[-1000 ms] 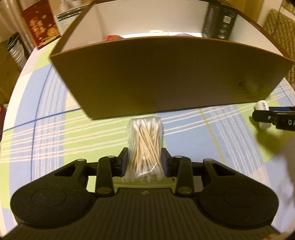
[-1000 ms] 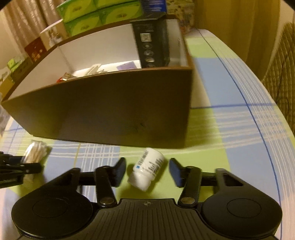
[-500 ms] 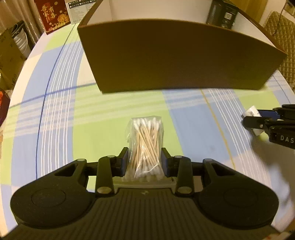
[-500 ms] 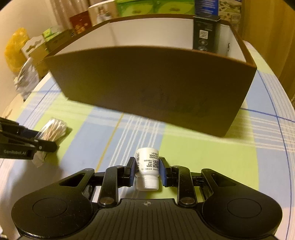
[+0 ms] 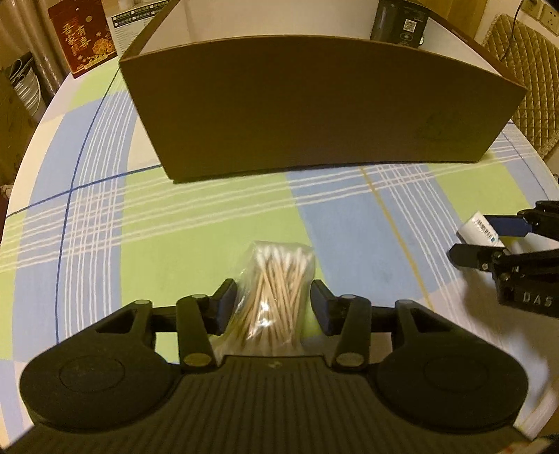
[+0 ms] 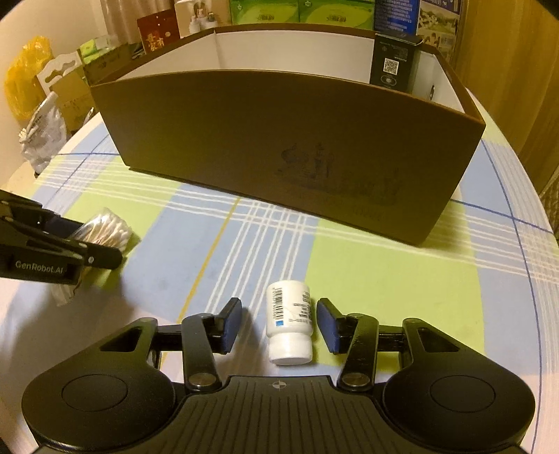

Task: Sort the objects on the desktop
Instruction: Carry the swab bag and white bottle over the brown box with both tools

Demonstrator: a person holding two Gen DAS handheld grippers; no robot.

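Observation:
A clear bag of cotton swabs (image 5: pixel 276 290) lies on the checked tablecloth between the fingers of my left gripper (image 5: pixel 274 304), which is open with small gaps on both sides. A small white pill bottle (image 6: pixel 288 326) lies on the cloth between the fingers of my right gripper (image 6: pixel 279 326), which is open and clear of it. The swab bag (image 6: pixel 104 230) and left gripper (image 6: pixel 101 244) show at the left of the right wrist view. The bottle (image 5: pixel 480 232) and right gripper (image 5: pixel 489 241) show at the right of the left wrist view.
A large brown cardboard box (image 5: pixel 314 104) with white inner walls stands on the table behind both objects; a black carton (image 6: pixel 396 64) stands in its right corner. Red and green boxes (image 6: pixel 300 10) and bags crowd the far side beyond the table. A chair (image 5: pixel 531 77) stands at right.
Both grippers have opened: the left let go of the swab bag, the right let go of the bottle, which now lies on the cloth. Both views pulled back from the box.

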